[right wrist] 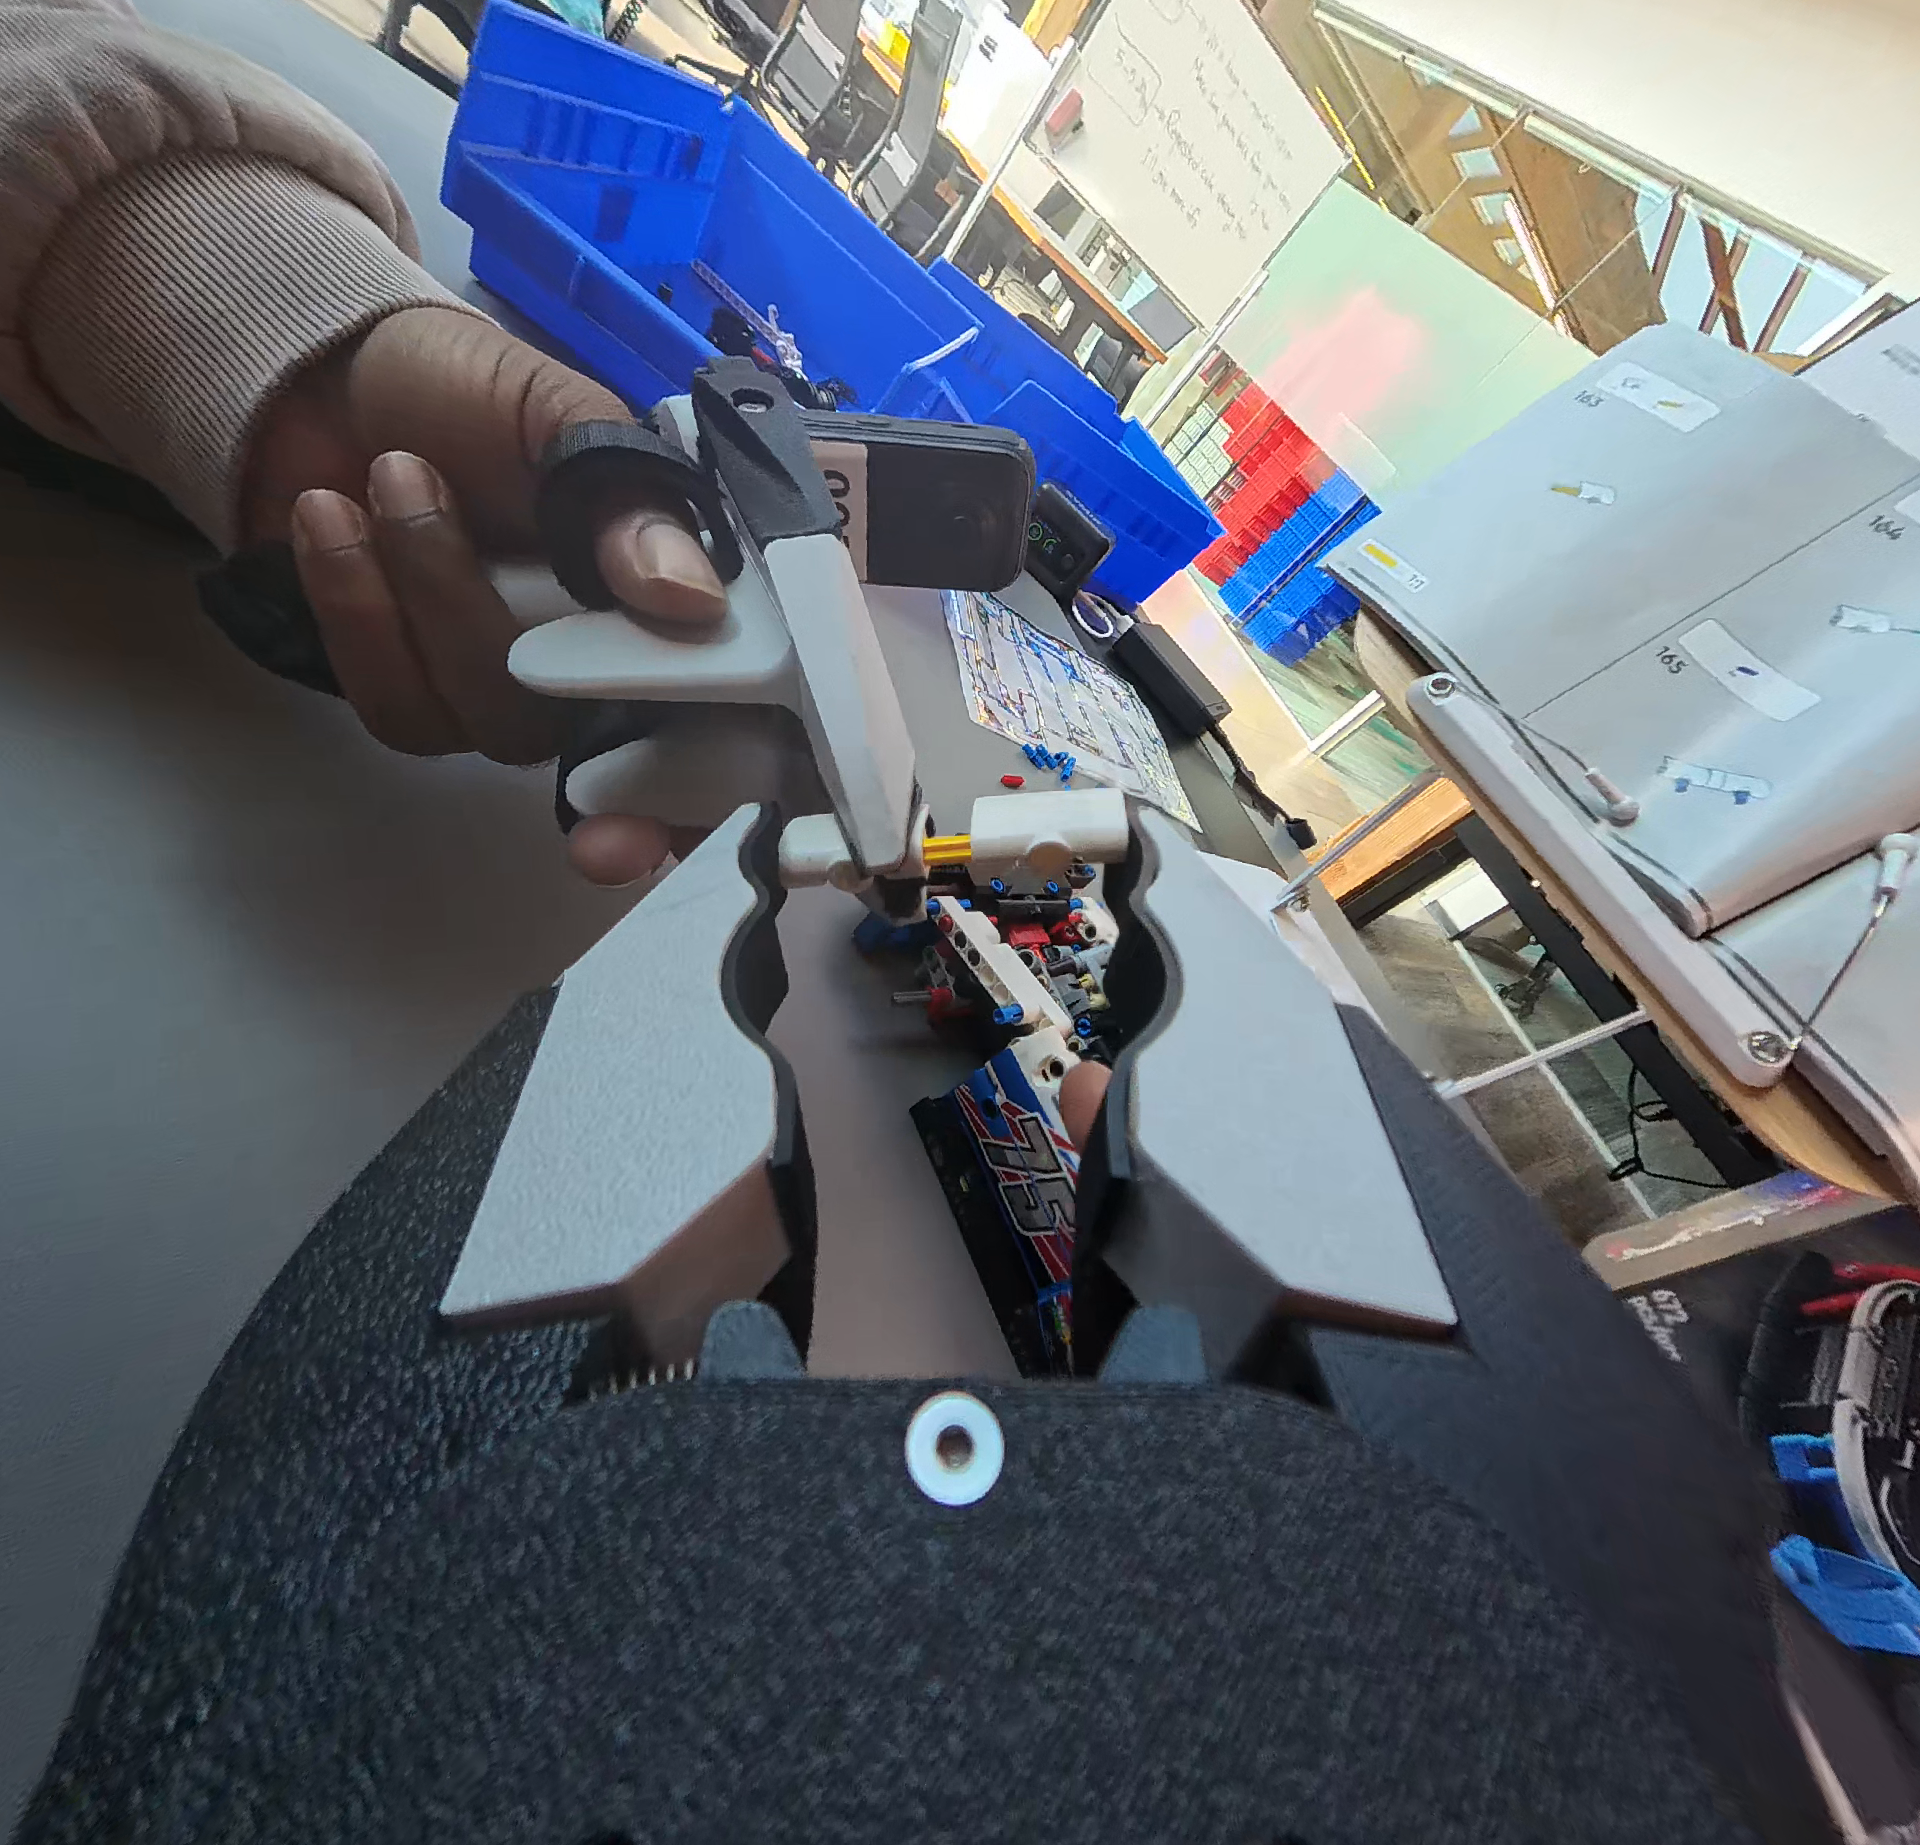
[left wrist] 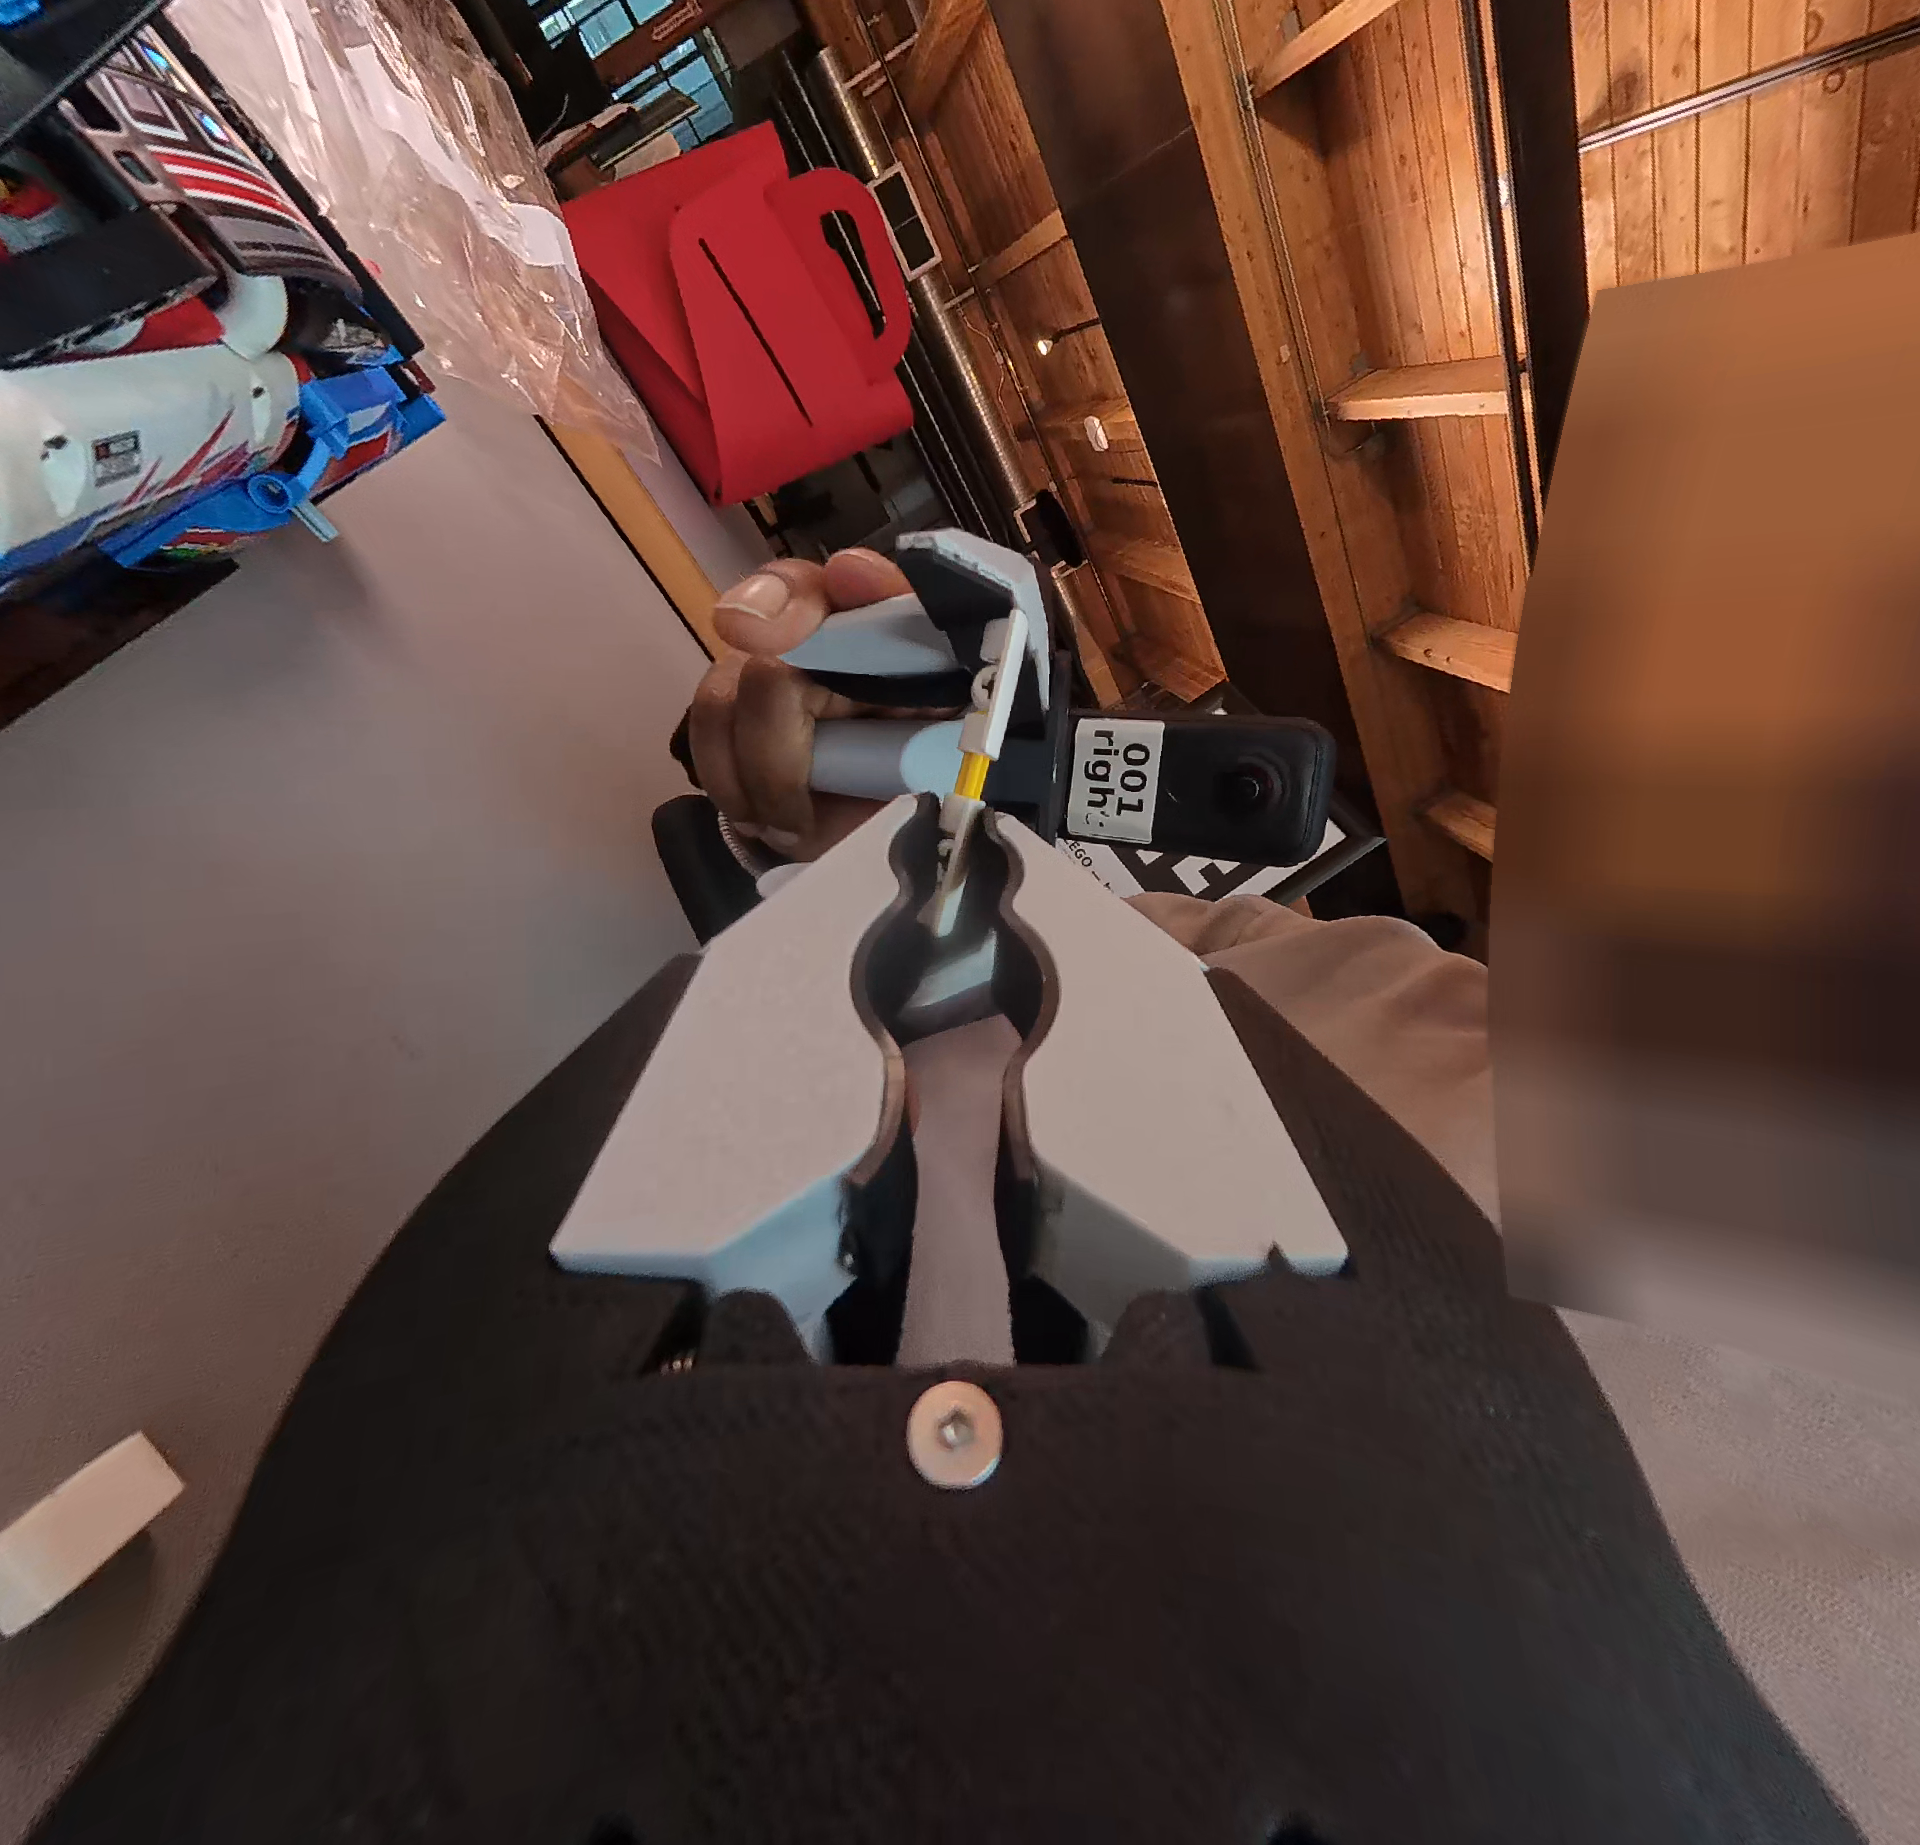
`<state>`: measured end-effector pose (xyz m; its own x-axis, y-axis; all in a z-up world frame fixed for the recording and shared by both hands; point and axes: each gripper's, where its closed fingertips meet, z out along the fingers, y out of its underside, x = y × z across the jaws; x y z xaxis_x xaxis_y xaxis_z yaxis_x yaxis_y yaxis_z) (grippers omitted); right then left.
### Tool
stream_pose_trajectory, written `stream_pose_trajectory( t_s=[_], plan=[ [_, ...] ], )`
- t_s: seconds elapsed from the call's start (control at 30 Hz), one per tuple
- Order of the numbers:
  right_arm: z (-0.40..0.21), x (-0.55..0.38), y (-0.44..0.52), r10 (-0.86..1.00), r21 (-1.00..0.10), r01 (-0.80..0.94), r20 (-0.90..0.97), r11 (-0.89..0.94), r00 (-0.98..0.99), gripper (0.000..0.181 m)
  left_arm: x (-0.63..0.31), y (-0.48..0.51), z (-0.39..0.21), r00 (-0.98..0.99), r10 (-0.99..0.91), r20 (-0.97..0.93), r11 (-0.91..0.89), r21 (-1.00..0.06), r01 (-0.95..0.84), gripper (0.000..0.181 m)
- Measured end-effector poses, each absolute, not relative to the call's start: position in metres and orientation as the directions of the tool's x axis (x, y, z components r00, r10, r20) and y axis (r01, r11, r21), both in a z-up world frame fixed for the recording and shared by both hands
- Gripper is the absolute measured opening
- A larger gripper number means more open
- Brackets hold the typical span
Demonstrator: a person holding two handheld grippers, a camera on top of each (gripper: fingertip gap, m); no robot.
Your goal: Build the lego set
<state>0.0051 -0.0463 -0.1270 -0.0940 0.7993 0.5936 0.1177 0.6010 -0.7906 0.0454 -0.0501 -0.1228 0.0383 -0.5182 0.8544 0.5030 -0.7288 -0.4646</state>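
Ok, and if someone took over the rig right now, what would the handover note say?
Left tongs: shut on one end of the white-and-yellow piece.
Right tongs: bracketing that same piece end to end, both tips apparently touching it.
The piece is held in the air above the half-built car on the table. Loose blue pins lie further back, with the blue bins behind and the open booklet on its stand to the right.
Done: two white parts are threaded on the yellow rod.
Left: some rod shows between them, so probably press them together, then fit the piece to the car.
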Motion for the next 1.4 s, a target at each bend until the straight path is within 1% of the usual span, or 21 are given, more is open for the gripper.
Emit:
stream_pose_trajectory(
  t_s=[0.03,0.07,0.13,0.23,0.3,0.37,0.53,0.6,0.67,0.7,0.73,0.83,1.0,1.23,1.4],
  plan=[
    [-0.125,0.005,-0.048,0.779,-0.774,0.095,0.62,0.627,-0.093,0.063,0.046,-0.051,-0.122,0.048,-0.532,0.845,-0.723,-0.483,0.493,0.005],
    [-0.124,0.005,-0.048,0.755,-0.75,0.083,0.65,0.656,-0.092,0.063,0.046,-0.051,-0.123,0.07,-0.548,0.834,-0.714,-0.51,0.48,0.005],
    [-0.126,0.005,-0.048,0.75,-0.743,0.101,0.653,0.662,-0.108,0.064,0.046,-0.051,-0.124,0.096,-0.561,0.822,-0.705,-0.535,0.465,0.005],
    [-0.124,0.006,-0.049,0.696,-0.69,0.092,0.71,0.718,-0.107,0.065,0.048,-0.052,-0.123,0.082,-0.56,0.824,-0.713,-0.53,0.458,0.005],
    [-0.127,0.006,-0.052,0.685,-0.68,0.086,0.718,0.728,-0.121,0.069,0.049,-0.053,-0.125,0.071,-0.548,0.834,-0.727,-0.516,0.452,0.005],
    [-0.129,0.006,-0.05,0.694,-0.687,0.102,0.709,0.72,-0.123,0.066,0.05,-0.053,-0.126,0.056,-0.537,0.842,-0.738,-0.501,0.453,0.005],
    [-0.131,0.007,-0.051,0.78,-0.775,0.107,0.605,0.623,-0.159,0.064,0.05,-0.051,-0.128,0.062,-0.53,0.846,-0.739,-0.496,0.455,0.005],
    [-0.127,0.008,-0.051,0.828,-0.827,0.096,0.535,0.554,-0.166,0.069,0.049,-0.051,-0.128,0.068,-0.532,0.844,-0.736,-0.5,0.457,0.005],
    [-0.128,0.008,-0.049,0.844,-0.842,0.112,0.504,0.527,-0.183,0.074,0.05,-0.051,-0.129,0.072,-0.535,0.842,-0.735,-0.506,0.452,0.005],
    [-0.129,0.007,-0.051,0.844,-0.844,0.113,0.499,0.525,-0.194,0.072,0.05,-0.052,-0.129,0.071,-0.534,0.843,-0.737,-0.505,0.449,0.005],
    [-0.132,0.008,-0.054,0.835,-0.836,0.114,0.508,0.537,-0.214,0.064,0.051,-0.052,-0.129,0.063,-0.529,0.846,-0.741,-0.497,0.452,0.005],
    [-0.137,0.008,-0.053,0.793,-0.788,0.128,0.572,0.602,-0.21,0.064,0.053,-0.053,-0.131,0.029,-0.503,0.864,-0.764,-0.46,0.453,0.005],
    [-0.135,0.009,-0.053,0.801,-0.794,0.138,0.561,0.592,-0.21,0.063,0.053,-0.054,-0.128,-0.032,-0.476,0.879,-0.786,-0.409,0.464,0.005],
    [-0.135,0.01,-0.054,0.774,-0.763,0.145,0.601,0.63,-0.2,0.062,0.054,-0.057,-0.128,-0.077,-0.46,0.885,-0.805,-0.379,0.456,0.005],
    [-0.136,0.009,-0.053,0.775,-0.769,0.126,0.598,0.627,-0.203,0.064,0.053,-0.054,-0.13,-0.046,-0.467,0.883,-0.792,-0.395,0.465,0.005]
  ],
)
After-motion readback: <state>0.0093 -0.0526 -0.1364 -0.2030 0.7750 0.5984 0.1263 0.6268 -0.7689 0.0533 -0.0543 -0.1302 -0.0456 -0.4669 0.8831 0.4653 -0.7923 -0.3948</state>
